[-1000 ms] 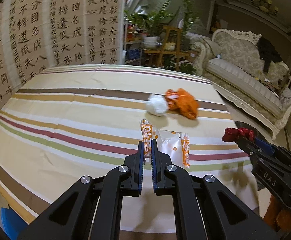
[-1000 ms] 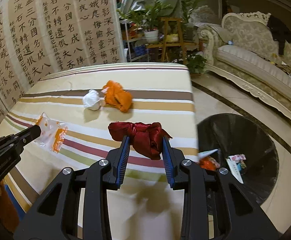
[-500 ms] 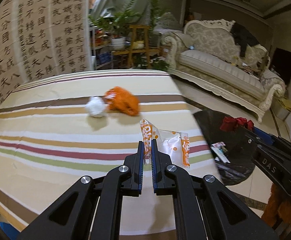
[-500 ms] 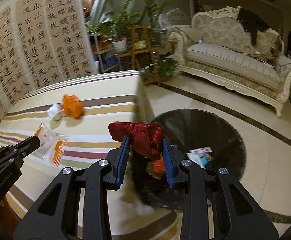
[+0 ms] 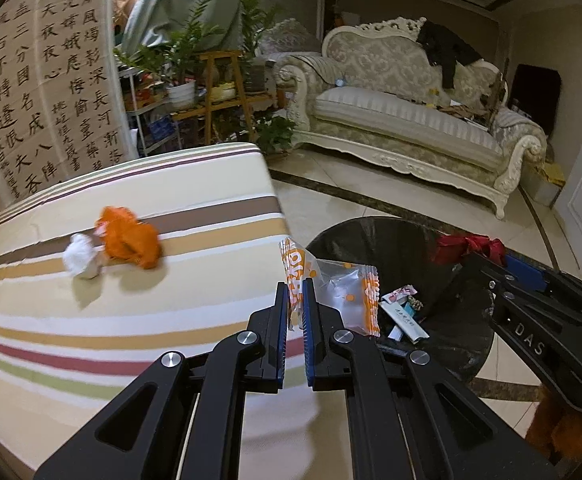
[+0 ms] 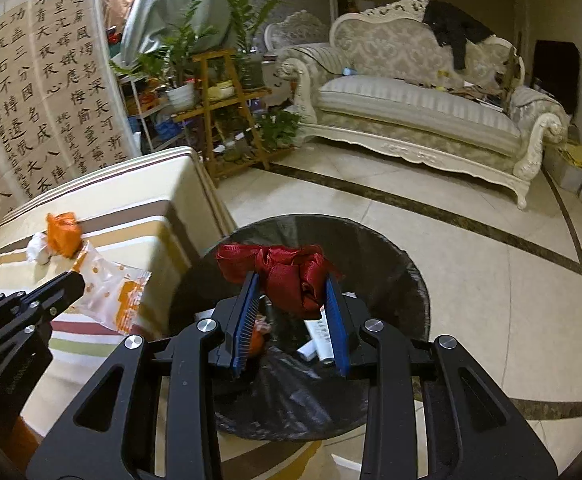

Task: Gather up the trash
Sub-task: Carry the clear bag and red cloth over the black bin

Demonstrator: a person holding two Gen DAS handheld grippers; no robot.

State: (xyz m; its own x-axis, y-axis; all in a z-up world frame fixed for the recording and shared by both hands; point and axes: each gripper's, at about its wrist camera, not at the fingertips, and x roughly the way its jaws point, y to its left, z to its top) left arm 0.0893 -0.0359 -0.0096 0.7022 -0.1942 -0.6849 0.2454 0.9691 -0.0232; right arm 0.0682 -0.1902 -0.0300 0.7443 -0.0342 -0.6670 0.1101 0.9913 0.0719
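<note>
Over on the left, the striped table (image 5: 139,320) carries two leftovers near its far edge: a white crumpled wad (image 5: 79,258) touching an orange crumpled bag (image 5: 129,238), the white one on the outer side. Closer to the table's right edge, the left gripper (image 5: 296,300) is clenched on a clear snack wrapper with orange print (image 5: 343,294), pinching it by one printed end so the rest hangs out to the right, past the table edge and in front of the bin's rim. The black-lined trash bin (image 6: 391,272) stands on the tiled floor just beside the table's right edge, and a few wrappers and a white packet lie in its bottom, though the dark liner makes them hard to sort out. Above the bin's opening the right gripper (image 6: 291,292) has its blue pads clamped on a bunched red satin ribbon (image 6: 287,270), which bulges out above the fingertips. Behind all this, a cream carved sofa (image 6: 419,112) stands along the far wall, with plant stands to its left.
</note>
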